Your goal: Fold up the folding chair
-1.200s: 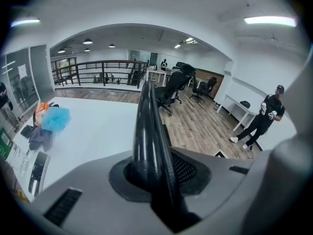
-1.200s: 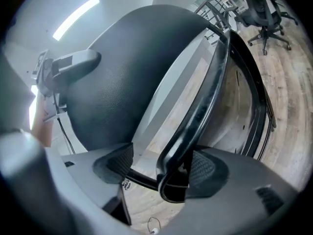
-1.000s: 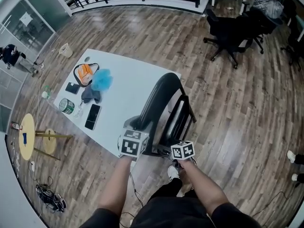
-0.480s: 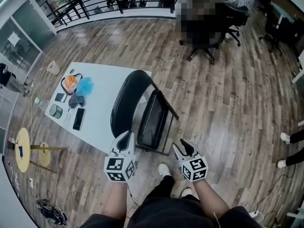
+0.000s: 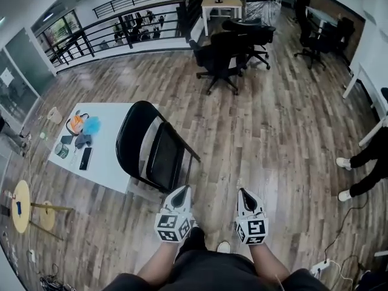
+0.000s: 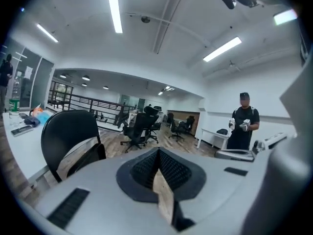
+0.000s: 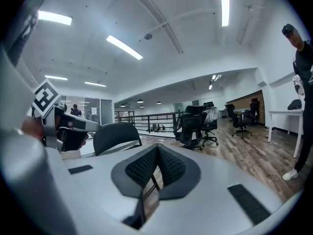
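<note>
The black folding chair (image 5: pixel 151 150) stands beside the white table (image 5: pixel 109 165), its seat tipped up steeply towards the back frame. Both grippers hang in front of my body, well short of the chair and touching nothing. My left gripper (image 5: pixel 180 193) is shut and empty; my right gripper (image 5: pixel 244 194) is shut and empty too. The left gripper view has the chair (image 6: pixel 68 133) at the left, beyond the closed left gripper (image 6: pixel 157 154). In the right gripper view the chair back (image 7: pixel 116 135) rises past the closed right gripper (image 7: pixel 157 151), and the left gripper (image 7: pixel 56 124) shows at the left.
Small items lie on the table's far end (image 5: pixel 77 135). Black office chairs (image 5: pixel 224 53) stand ahead on the wood floor. A railing (image 5: pixel 121 26) runs along the back. A person's legs (image 5: pixel 357 162) are at the right; a person (image 6: pixel 243 126) stands by a desk.
Both grippers have come off the chair, drawn back towards my body and gone from open to shut. The chair's seat has swung up. The head view has tilted up.
</note>
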`<state>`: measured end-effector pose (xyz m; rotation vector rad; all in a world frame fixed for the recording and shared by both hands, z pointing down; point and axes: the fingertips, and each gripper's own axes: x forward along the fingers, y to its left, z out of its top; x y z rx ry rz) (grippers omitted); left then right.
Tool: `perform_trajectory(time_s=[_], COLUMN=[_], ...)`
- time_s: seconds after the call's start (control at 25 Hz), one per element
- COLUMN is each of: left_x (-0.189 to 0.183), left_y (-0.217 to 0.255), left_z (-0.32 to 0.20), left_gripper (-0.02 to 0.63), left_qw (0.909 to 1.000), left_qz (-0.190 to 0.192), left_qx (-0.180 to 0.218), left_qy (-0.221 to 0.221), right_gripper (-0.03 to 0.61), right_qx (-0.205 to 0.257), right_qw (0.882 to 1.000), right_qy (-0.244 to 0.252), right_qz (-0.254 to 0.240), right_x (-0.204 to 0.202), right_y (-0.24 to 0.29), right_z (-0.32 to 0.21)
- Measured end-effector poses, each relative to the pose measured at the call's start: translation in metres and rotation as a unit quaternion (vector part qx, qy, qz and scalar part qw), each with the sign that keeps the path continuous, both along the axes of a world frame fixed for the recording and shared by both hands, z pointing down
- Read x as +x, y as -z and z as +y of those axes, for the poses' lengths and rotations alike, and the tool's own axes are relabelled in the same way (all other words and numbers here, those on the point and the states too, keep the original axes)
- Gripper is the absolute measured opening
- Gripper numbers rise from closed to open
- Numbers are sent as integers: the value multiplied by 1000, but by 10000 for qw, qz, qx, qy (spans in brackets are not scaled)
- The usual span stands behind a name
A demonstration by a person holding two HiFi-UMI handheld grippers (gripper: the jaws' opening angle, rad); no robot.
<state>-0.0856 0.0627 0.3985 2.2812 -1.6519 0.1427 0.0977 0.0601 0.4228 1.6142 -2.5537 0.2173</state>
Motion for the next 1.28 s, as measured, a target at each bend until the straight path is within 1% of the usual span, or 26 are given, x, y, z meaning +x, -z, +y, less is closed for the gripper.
perform_trajectory(time_s=[0.12, 0.24, 0.44, 0.52, 0.64, 0.8, 1.04, 1.16, 1.28], left_x=[30, 53, 84, 91, 87, 82, 64, 52, 38], left_y=[4, 8, 15, 15, 22, 35, 41, 44, 45], left_z=[29, 51, 73, 77, 80, 77, 84, 90, 96], left_gripper=[6, 6, 6, 5, 6, 6, 6, 6, 6], left_qw=[9998, 9995, 9985, 9978, 9970, 9962, 9950, 9948, 9950], left_qz=[-89, -149, -227, -278, -318, -277, -349, -418, -405], left_qx=[34, 77, 149, 124, 135, 252, 255, 261, 248], left_qy=[-147, -271, -480, -594, -690, -789, -901, -896, -876], right_gripper=[15, 15, 14, 14, 14, 14, 14, 14, 14], right_qx=[152, 295, 494, 485, 508, 577, 545, 532, 529], right_qw=[9997, 9989, 9971, 9970, 9970, 9960, 9955, 9954, 9953], right_qy=[-132, -272, -419, -461, -476, -534, -600, -595, -596], right_qz=[111, 256, 406, 393, 327, 434, 500, 526, 550], right_x=[31, 52, 71, 72, 59, 48, 27, 15, 3], right_y=[16, 29, 45, 44, 51, 67, 72, 74, 76], right_z=[33, 57, 78, 83, 88, 91, 103, 106, 109])
